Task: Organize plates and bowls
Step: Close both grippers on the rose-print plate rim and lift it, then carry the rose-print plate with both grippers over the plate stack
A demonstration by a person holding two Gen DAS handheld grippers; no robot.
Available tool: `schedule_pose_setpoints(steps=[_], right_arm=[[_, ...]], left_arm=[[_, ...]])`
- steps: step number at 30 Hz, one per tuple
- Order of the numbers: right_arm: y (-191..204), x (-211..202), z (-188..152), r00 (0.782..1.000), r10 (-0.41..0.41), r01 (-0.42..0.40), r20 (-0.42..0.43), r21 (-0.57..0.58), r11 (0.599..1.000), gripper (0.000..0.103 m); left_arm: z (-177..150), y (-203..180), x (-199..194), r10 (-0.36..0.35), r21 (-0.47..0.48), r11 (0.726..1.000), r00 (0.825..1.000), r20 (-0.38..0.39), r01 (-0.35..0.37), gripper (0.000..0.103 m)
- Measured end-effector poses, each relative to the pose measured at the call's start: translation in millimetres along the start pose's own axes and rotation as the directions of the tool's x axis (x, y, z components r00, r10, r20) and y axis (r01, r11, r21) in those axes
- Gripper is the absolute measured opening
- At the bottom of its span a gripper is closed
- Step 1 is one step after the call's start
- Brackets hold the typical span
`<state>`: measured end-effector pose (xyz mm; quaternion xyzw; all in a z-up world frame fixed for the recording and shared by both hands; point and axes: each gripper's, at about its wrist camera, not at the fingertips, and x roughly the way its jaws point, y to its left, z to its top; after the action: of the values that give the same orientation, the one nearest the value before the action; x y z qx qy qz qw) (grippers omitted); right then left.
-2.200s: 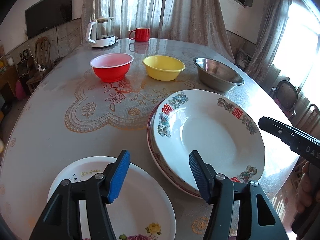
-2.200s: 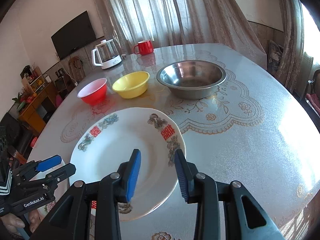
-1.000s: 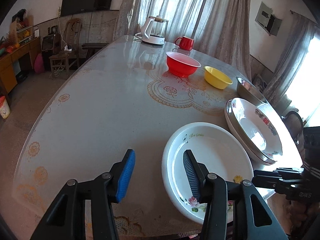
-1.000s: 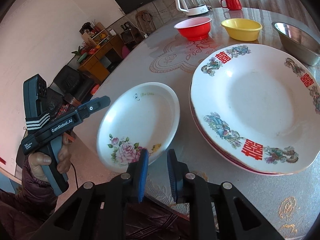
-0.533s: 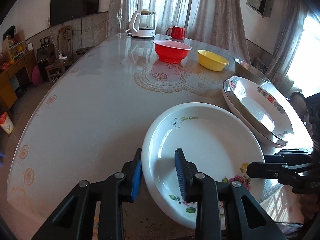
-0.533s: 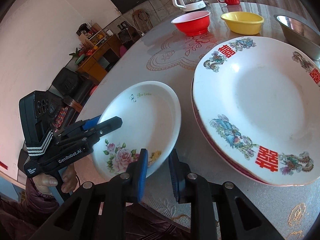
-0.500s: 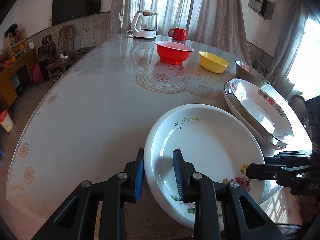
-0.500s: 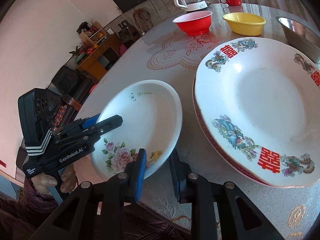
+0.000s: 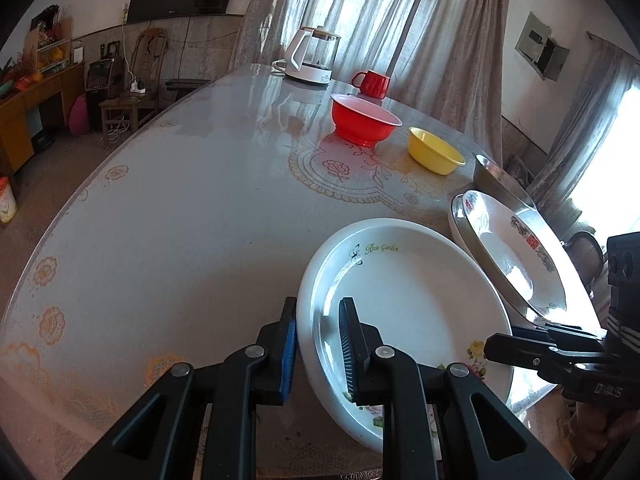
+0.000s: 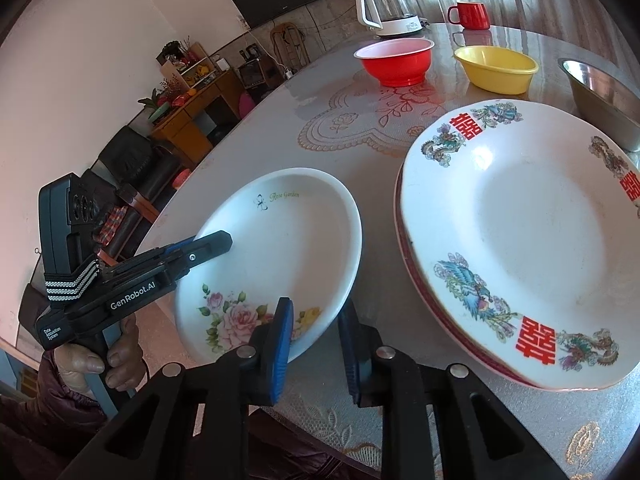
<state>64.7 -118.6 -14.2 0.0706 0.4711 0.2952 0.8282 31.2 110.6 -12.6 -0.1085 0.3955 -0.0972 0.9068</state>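
A white rose plate (image 9: 412, 304) (image 10: 280, 248) sits at the table's near edge. My left gripper (image 9: 318, 332) is shut on its left rim; it also shows in the right wrist view (image 10: 208, 246). My right gripper (image 10: 316, 332) is shut on the plate's near right rim; it also shows in the left wrist view (image 9: 516, 346). To the right lies a stack of large dragon-pattern plates (image 10: 520, 236) (image 9: 516, 252). Beyond stand a red bowl (image 9: 364, 125) (image 10: 394, 60), a yellow bowl (image 9: 435, 155) (image 10: 496, 68) and a steel bowl (image 9: 500, 184) (image 10: 604, 96).
A glass kettle (image 9: 310, 58) (image 10: 386, 6) and a red mug (image 9: 372, 83) (image 10: 472, 15) stand at the far side of the round table (image 9: 180, 208). Chairs and a cabinet (image 10: 188, 108) stand past the left edge.
My left gripper has closed on the rose plate's left rim and my right gripper on its near right rim. The plate now looks slightly tilted.
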Motion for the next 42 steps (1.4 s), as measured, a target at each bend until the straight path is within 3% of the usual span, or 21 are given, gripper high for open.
schedule_pose_setpoints(steps=[4, 10, 21, 31, 42], right_arm=[[0, -5, -1, 1.000, 0.011, -0.012, 0.008, 0.006, 1.000, 0.022], [-6, -33, 7, 0.996, 0.018, -0.020, 0.082, 0.018, 1.000, 0.022], [-43, -80, 11, 0.978, -0.066, 0.042, 0.197, 0.127, 0.991, 0.022], [-84, -110, 8, 0.948, -0.214, 0.159, 0.238, 0.230, 0.960, 0.022], [-110, -110, 4, 0.938, -0.271, 0.200, 0.218, 0.298, 0.933, 0.022]], left_arm=[[7, -8, -7, -0.003, 0.023, 1.000, 0.999, 0.035, 0.002, 0.020], [25, -21, -11, -0.062, 0.022, 0.998, 0.997, 0.056, 0.060, 0.020], [60, -84, 7, -0.158, 0.120, 0.982, 0.984, 0.080, 0.148, 0.020], [66, -140, 43, -0.176, 0.213, 0.963, 0.984, 0.020, 0.168, 0.020], [59, -162, 60, -0.170, 0.263, 0.949, 0.985, -0.031, 0.172, 0.020]])
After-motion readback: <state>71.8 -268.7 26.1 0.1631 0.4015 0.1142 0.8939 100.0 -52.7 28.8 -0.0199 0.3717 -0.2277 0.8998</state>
